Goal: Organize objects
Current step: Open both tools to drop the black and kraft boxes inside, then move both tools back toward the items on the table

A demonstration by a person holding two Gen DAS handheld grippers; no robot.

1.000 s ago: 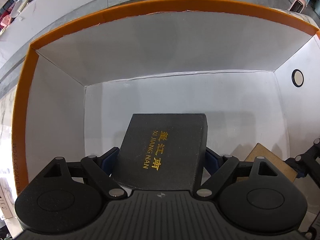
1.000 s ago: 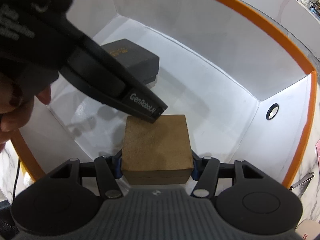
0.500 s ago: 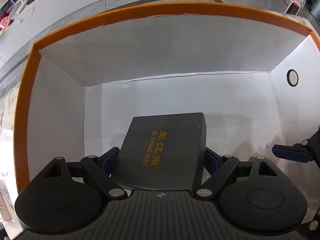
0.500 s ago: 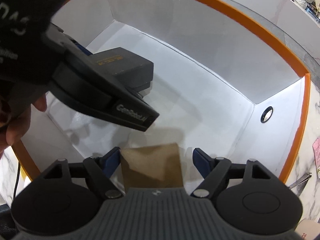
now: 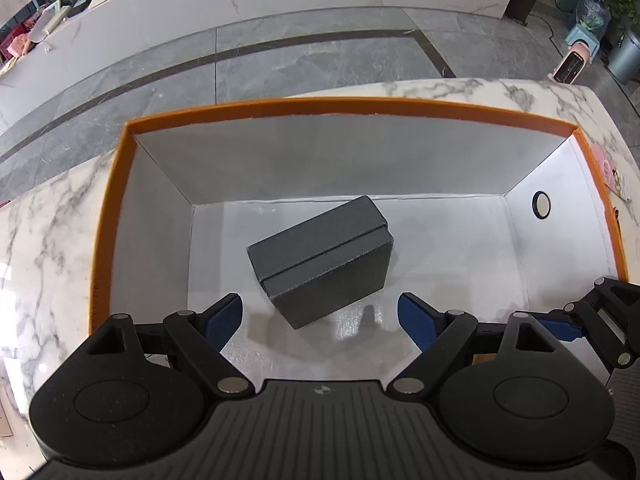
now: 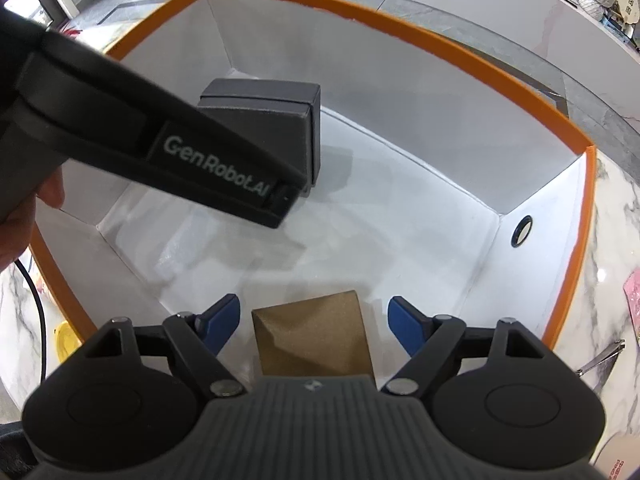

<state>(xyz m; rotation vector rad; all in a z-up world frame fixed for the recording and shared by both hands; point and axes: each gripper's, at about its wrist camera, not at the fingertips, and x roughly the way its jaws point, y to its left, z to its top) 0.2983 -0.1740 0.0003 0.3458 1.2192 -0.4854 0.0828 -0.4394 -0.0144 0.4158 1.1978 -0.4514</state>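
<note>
Two boxes lie in the orange bin [image 5: 108, 216]: grey box [image 5: 324, 258], brown box [image 6: 316, 338]. Left gripper [image 5: 320, 314] wide, empty; right gripper [image 6: 314, 320] opening, pads clear of the brown box.

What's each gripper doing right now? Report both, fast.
Left gripper: open, holding nothing; the dark grey box lies free in the orange bin.
Right gripper: fingers opening, clear of the brown box.

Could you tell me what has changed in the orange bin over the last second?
Both tools let go: the left tool released the dark grey box, the right tool, jaws opening, the brown box. Both boxes now rest on the bin floor. The orange bin stayed put.
</note>
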